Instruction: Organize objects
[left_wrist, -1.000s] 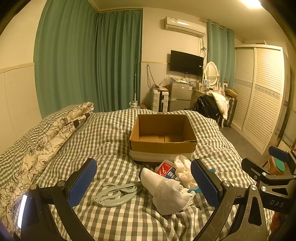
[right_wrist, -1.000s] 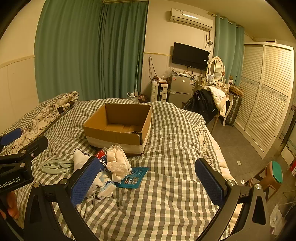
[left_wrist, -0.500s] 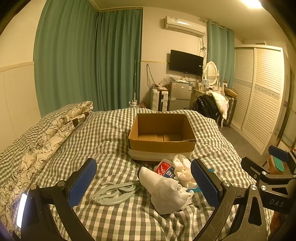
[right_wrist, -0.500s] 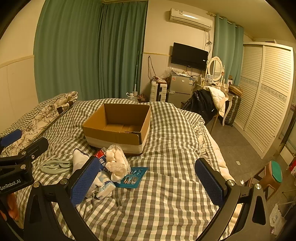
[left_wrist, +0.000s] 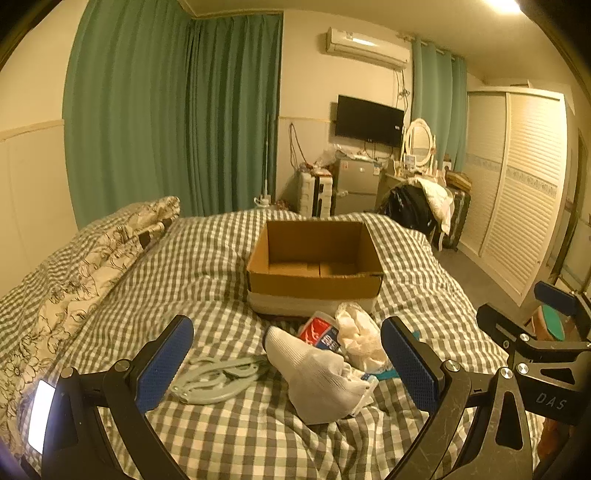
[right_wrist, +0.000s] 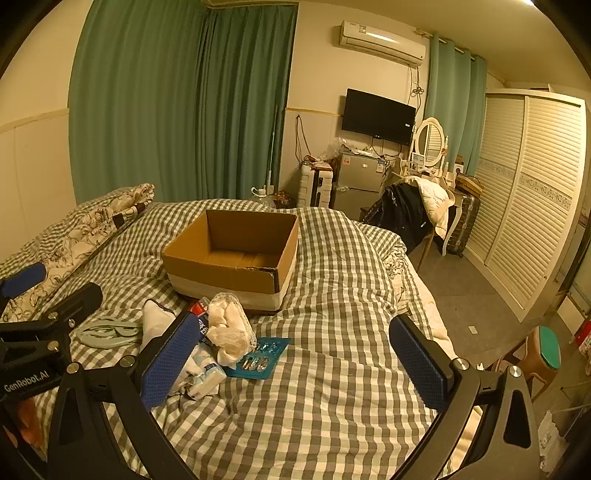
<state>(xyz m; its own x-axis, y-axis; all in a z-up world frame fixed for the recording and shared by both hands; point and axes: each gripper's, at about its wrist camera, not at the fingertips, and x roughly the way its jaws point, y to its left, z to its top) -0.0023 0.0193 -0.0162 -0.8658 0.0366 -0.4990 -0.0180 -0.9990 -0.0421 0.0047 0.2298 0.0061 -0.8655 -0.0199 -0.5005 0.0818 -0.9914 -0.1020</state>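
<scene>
The white sock (left_wrist: 317, 373) lies between the spread fingers of the left tool (left_wrist: 286, 360), toe pointing away, nearer than the equally spread right tool (right_wrist: 295, 354).

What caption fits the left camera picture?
Open left gripper over a white sock before an empty cardboard box.

Red-labelled packet (left_wrist: 320, 332) half buried under white sock (left_wrist: 317, 376) and crumpled plastic bag (left_wrist: 356, 332), print too small to read; teal blister card (left_wrist: 388, 373) mostly covered, near bed (left_wrist: 221, 443) edge; grey hanger (right_wrist: 109, 330) partly behind left tongs (left_wrist: 286, 365)
</scene>
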